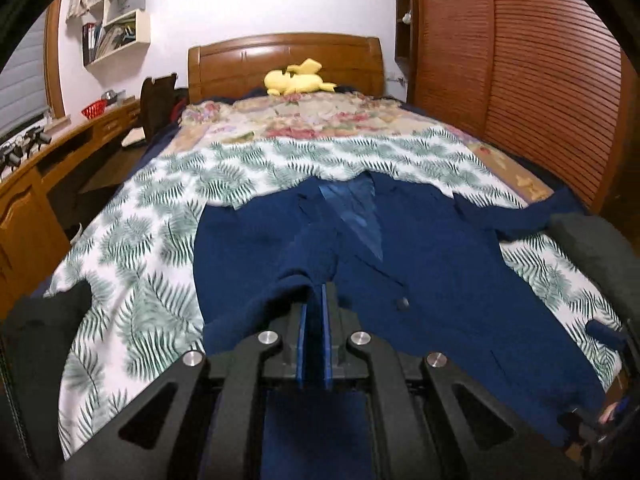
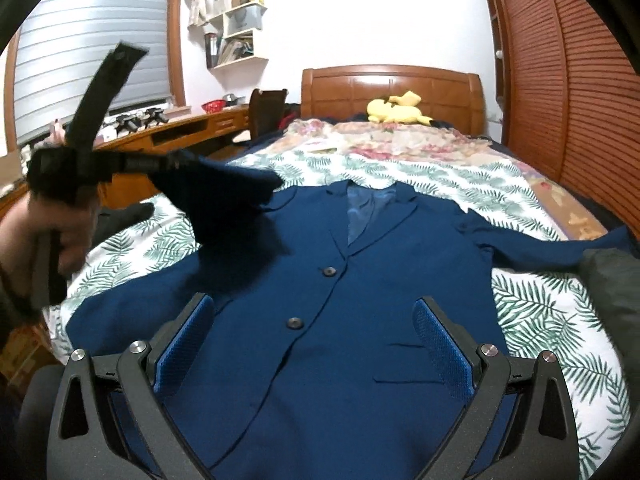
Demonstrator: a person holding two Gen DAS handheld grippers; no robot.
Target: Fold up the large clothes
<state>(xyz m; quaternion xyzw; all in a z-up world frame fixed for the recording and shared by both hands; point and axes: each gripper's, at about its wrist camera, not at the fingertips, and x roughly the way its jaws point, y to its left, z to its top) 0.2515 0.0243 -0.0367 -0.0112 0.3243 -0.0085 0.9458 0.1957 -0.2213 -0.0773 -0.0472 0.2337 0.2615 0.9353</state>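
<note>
Lying on bed (image 2: 560, 320), leaf-print cover: navy jacket (image 2: 320, 320), face up, soft, floppy, lined, likely weighty. My left tool (image 1: 316, 292) clamped on its sleeve (image 2: 224, 196). My right tool (image 2: 316, 340) spread, empty; next grip: right sleeve cuff.

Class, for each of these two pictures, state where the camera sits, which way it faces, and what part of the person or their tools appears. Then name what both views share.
Left wrist: on the left hand-held gripper, facing up the bed toward the headboard; its jaws are shut on the navy blazer.
Right wrist: on the right hand-held gripper, jaws open above the blazer, facing the same way; the person's left hand lifts a sleeve.
Shared: blazer, leaf-print sheet, yellow plush toy, headboard.
</note>
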